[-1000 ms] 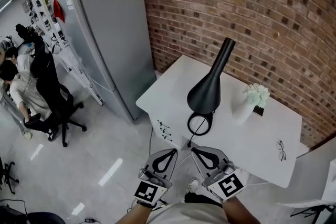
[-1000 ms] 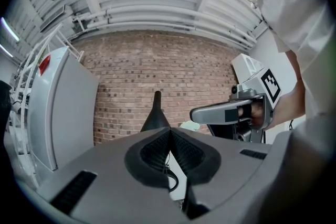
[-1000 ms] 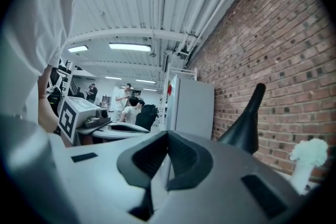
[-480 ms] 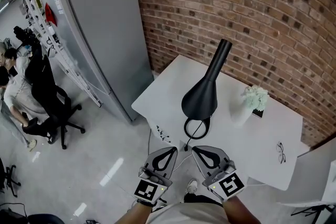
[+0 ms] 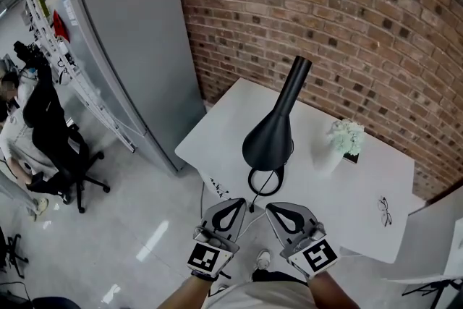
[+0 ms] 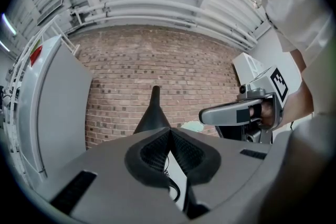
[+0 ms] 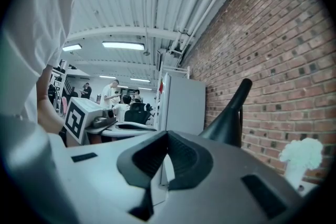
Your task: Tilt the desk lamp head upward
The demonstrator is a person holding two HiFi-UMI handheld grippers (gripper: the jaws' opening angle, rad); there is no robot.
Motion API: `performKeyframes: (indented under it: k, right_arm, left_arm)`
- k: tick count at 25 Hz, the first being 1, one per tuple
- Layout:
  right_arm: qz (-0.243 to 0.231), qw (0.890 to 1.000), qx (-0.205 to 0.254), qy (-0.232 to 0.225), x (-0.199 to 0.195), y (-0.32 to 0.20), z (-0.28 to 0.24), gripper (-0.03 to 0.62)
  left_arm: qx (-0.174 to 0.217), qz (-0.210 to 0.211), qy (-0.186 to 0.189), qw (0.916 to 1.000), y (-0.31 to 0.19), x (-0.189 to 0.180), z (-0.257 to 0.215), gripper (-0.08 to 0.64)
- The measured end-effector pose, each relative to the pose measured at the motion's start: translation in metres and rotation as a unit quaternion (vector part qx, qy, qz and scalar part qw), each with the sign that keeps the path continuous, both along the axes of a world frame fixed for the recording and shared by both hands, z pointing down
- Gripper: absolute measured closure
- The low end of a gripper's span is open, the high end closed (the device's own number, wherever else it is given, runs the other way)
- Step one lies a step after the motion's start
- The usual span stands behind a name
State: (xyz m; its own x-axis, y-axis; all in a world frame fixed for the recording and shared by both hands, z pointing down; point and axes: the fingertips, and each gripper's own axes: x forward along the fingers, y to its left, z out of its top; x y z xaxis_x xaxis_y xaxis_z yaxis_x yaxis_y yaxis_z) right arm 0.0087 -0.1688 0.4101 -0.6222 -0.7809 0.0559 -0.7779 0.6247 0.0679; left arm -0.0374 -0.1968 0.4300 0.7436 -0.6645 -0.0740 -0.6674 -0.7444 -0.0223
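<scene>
**Well short of the lamp, both tongs closed and empty**

The black lamp stood near the front left corner of the white table. Its ring base sat close to the near edge. Its cone head was widest low down and narrowed into a neck that leaned up toward the brick wall.

In the head view, the left tongs and the right tongs were held side by side below the table's near edge. Both aimed at the lamp, clear of it and of each other.

In the left gripper view the left pads met at the tip with nothing between them. The lamp rose just behind them, and the right tongs showed off to the right. In the right gripper view the right pads were likewise pressed together on nothing, with the lamp ahead and to the right.

Farther right on the table stood a white vase of pale flowers, and a pair of glasses lay near the far end. A grey cabinet stood left of the table against the wall. A person sat in a black chair at the far left.
</scene>
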Motion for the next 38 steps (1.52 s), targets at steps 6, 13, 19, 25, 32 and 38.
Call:
performKeyframes:
  k: [6, 13, 19, 25, 32, 38]
  right_arm:
    - [-0.005, 1.0, -0.001, 0.003, 0.011, -0.011, 0.001, 0.575]
    - [-0.012, 1.0, -0.004, 0.007, 0.023, -0.026, 0.005, 0.577]
    - [-0.024, 1.0, -0.006, 0.011, 0.034, -0.039, 0.01, 0.575]
    - [-0.036, 0.999, -0.004, 0.006, 0.04, -0.048, 0.009, 0.577]
    - [-0.037, 0.999, -0.012, 0.003, 0.048, -0.056, 0.014, 0.575]
    - [-0.037, 0.999, -0.014, 0.005, 0.052, -0.062, 0.018, 0.575]
  left_arm:
    - [-0.006, -0.002, 0.002, 1.0, -0.01, 0.015, 0.005, 0.554]
    - [-0.017, -0.019, 0.003, 0.9997, -0.031, 0.02, 0.014, 0.552]
    - [-0.029, -0.035, 0.002, 0.999, -0.045, 0.026, 0.026, 0.553]
    - [-0.057, -0.047, 0.022, 0.9971, -0.056, 0.031, 0.036, 0.552]
    - [-0.082, -0.044, 0.036, 0.995, -0.071, 0.036, 0.046, 0.544]
    - [-0.098, -0.037, 0.035, 0.9938, -0.079, 0.041, 0.058, 0.461]
